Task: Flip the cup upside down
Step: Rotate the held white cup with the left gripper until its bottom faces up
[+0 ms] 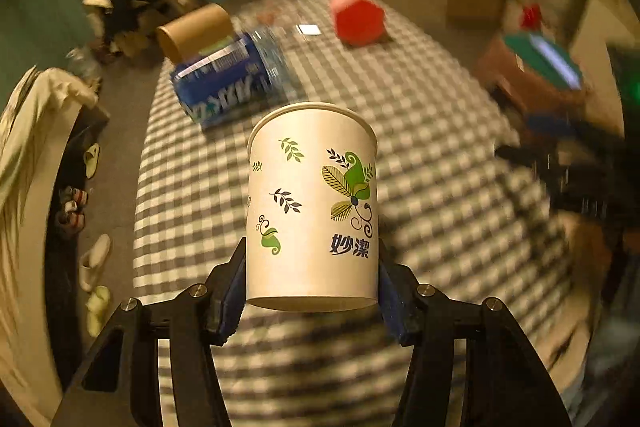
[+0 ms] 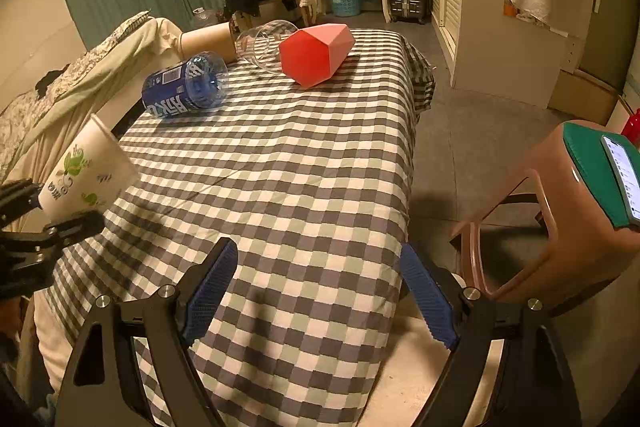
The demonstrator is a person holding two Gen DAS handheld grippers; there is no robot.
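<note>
A white paper cup (image 1: 312, 203) with green leaf prints is held in my left gripper (image 1: 312, 287), whose blue pads press its sides near the base, rim pointing away from the camera. The cup hangs above the checkered tablecloth (image 1: 420, 155). In the right wrist view the same cup (image 2: 90, 171) shows at the far left, tilted, lifted off the table, with the left gripper (image 2: 48, 223) on its base end. My right gripper (image 2: 320, 291) is open and empty over the near edge of the table (image 2: 300, 155).
A blue-labelled plastic bottle (image 2: 186, 89) lies on its side at the far left of the table. A brown paper cup (image 2: 208, 41), a clear glass (image 2: 264, 45) and a red faceted cup (image 2: 316, 53) lie at the far end. A brown stool (image 2: 560, 211) with a phone stands right.
</note>
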